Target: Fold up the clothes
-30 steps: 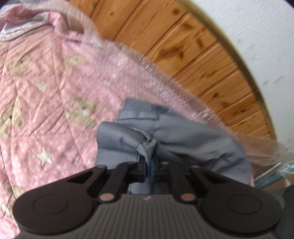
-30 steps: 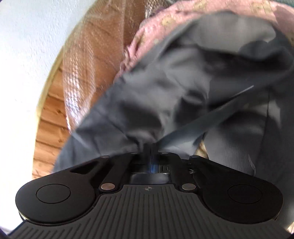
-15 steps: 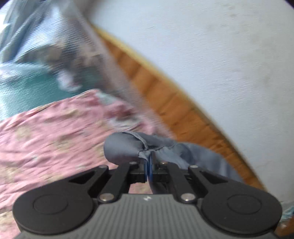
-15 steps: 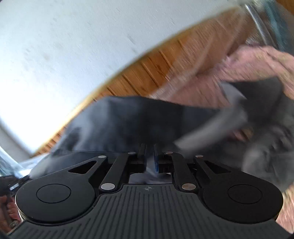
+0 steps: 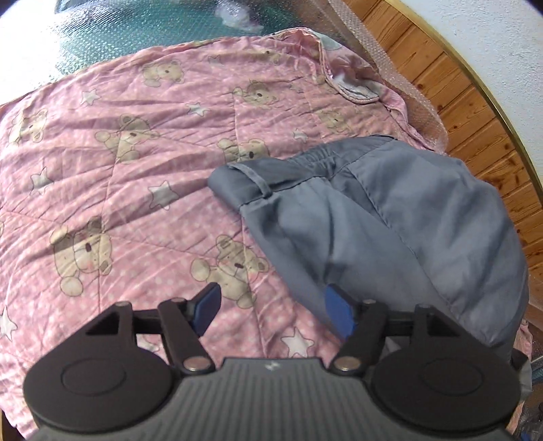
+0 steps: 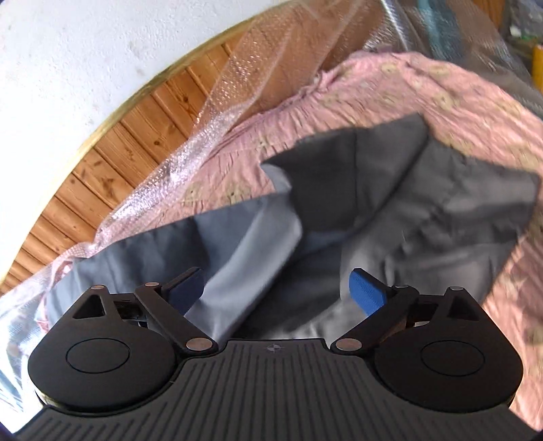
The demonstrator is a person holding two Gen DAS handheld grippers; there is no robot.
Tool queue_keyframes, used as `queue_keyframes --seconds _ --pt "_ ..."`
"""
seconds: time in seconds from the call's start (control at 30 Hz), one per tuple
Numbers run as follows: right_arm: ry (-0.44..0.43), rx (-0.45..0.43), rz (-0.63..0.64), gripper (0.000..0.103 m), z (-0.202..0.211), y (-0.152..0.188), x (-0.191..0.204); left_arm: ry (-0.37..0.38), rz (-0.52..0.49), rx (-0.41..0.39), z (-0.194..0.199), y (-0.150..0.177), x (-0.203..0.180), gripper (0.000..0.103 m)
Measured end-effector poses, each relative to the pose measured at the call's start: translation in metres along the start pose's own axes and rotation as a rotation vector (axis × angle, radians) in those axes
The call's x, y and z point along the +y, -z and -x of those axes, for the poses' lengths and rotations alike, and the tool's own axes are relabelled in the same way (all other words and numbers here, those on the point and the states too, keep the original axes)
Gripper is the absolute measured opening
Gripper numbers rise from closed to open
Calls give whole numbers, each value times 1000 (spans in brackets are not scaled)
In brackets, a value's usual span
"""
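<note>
Grey trousers (image 5: 390, 217) lie crumpled on the pink teddy-bear quilt (image 5: 135, 163), waistband toward the quilt's middle. My left gripper (image 5: 271, 305) hovers over their near edge, its jaws opening, blue pads apart; the cloth passes by the right pad but is not pinched. In the right wrist view the same grey trousers (image 6: 390, 210) spread below my right gripper (image 6: 278, 288), whose jaws are opening wide. A lighter fold of the cloth lies between its pads, unpressed. The picture there is a little blurred.
The quilt's edge (image 6: 339, 88) hangs beside a wood-panelled wall (image 6: 135, 149) with a brass strip and white plaster above. Clear bubble wrap (image 6: 210, 129) trails along that edge. A teal surface (image 5: 135, 30) lies beyond the quilt's far side.
Both grippers were shut on bunched grey cloth; both have let go and stand open. The trousers have dropped onto the quilt. The left view swung across the wall and back to the quilt.
</note>
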State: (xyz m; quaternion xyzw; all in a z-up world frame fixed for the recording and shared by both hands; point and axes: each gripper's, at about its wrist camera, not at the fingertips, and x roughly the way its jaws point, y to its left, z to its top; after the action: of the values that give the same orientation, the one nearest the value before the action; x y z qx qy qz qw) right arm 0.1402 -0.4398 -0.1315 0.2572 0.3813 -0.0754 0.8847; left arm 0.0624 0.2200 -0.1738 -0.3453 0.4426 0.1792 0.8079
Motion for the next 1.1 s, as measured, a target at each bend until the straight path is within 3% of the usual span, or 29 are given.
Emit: queue_keyframes --seconds 0.07,0.23,0.27,0.33,0.4,0.47,0.53,0.6,0.63,0.7,0.9,0.97,1.0,1.07,1.1 --pt "28 14 67 97 -20 -13 12 -11 -7 -13 -8 -5 -12 82" --pt "128 86 247 94 -87 -36 30 -60 -40 1 -40 -12 -36 82" --pt "140 117 275 88 -100 -39 29 -68 -44 6 -45 -12 -39 82" --pt "144 200 294 35 -126 -44 21 -78 -47 9 -50 -12 -46 82" --pt "135 240 259 20 -137 -51 9 -84 -47 1 -51 -14 -52 82" --pt "97 189 235 14 -127 -63 4 -72 -35 -21 -43 -19 -57 82" --pt "47 87 188 11 -89 -72 3 -51 -31 -42 -35 -26 -61 82" --pt "-9 -25 141 10 -43 -77 3 -40 -24 -60 -28 -31 -64 82" --pt "-56 -71 102 9 -12 -68 3 -40 -23 -55 -30 -31 -63 82" --pt "-72 -98 56 9 33 -35 1 -40 -23 -43 -33 -29 -61 84" --pt "139 116 -56 12 66 98 -55 -48 -37 78 -67 2 -44 85" --pt "184 169 -76 24 68 129 -66 -56 -64 53 -68 9 -45 87" --pt "217 172 -52 38 68 133 -65 -62 -90 53 -69 9 -49 88" --pt "278 119 38 49 71 123 -54 -64 -123 46 -70 7 -56 88" --pt "308 92 83 64 73 118 -48 -65 -139 42 -71 5 -59 87"
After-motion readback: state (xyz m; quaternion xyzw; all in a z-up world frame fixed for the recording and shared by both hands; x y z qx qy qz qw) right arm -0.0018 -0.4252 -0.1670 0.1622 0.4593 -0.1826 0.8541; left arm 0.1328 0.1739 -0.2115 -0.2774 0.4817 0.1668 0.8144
